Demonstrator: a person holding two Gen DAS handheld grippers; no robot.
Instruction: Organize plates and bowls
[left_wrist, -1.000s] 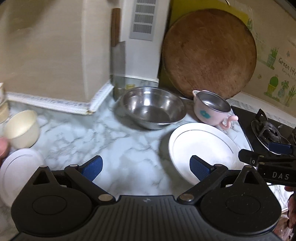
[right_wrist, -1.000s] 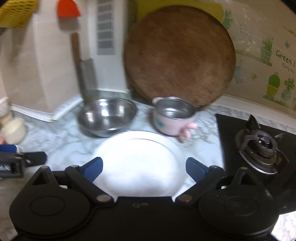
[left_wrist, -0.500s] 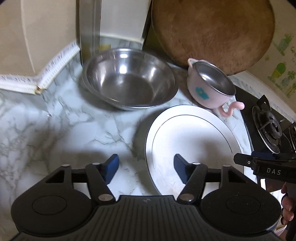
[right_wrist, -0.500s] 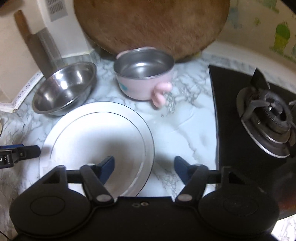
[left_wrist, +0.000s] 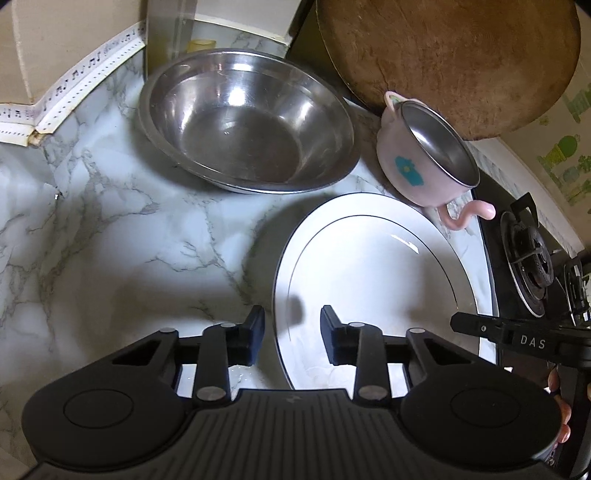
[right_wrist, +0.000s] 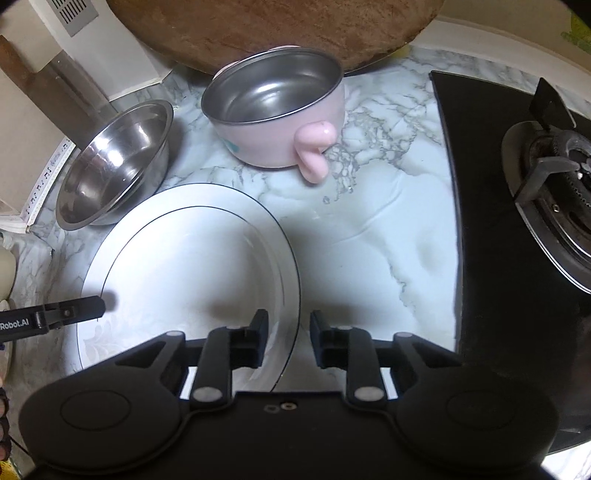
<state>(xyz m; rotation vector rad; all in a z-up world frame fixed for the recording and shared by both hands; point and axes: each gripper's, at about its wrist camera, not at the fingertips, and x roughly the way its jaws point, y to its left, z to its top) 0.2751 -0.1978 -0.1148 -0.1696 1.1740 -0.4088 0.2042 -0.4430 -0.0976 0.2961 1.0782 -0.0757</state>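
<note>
On the marble counter (left_wrist: 110, 236), in front of the bowls, the white plate (left_wrist: 369, 273) is laid flat, its thin dark ring plainly seen. Its left rim is straddled by the left gripper (left_wrist: 291, 334), whose jaws are closing and already narrow, one finger outside the rim and one over the plate; whether the pads press on the rim yet cannot be told. The opposite rim is straddled in the same way by the right gripper (right_wrist: 285, 338), its jaws likewise closing to a narrow gap, with contact just as unclear. Just behind the plate a steel bowl (left_wrist: 247, 122) is seen, and beside it a pink steel-lined bowl (right_wrist: 277, 110) with stubby handles. A round wooden board (left_wrist: 450, 59) is leaned against the wall behind them. A black gas stove (right_wrist: 517, 206) is set at the right of the counter.
</note>
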